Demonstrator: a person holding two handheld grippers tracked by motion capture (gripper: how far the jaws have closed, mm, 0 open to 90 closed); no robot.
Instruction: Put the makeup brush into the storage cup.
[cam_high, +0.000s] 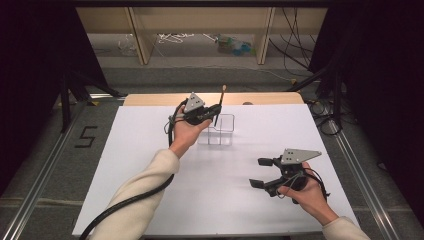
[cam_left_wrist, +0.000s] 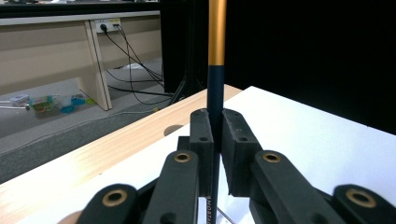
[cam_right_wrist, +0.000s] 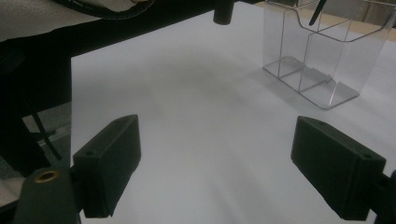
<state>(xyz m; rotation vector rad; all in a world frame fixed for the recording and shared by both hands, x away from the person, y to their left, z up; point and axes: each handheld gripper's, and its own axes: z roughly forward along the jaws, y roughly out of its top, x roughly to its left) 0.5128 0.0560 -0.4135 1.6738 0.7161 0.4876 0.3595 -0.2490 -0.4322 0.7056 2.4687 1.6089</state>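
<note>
A slim brush with a dark blue shaft and a gold upper part stands nearly upright in my left gripper, which is shut on the shaft. It hangs over a clear plastic divided holder at the back middle of the table. In the left gripper view the pads pinch the brush. My right gripper rests low at the front right, open, with nothing between its pads. Its own view faces the clear holder, where the brush's dark lower end dips in at the top.
A white sheet covers the table, and a wooden strip shows along its far edge. Beyond it are wooden shelf legs, floor cables and small clutter. The left gripper's black cable trails off the front left.
</note>
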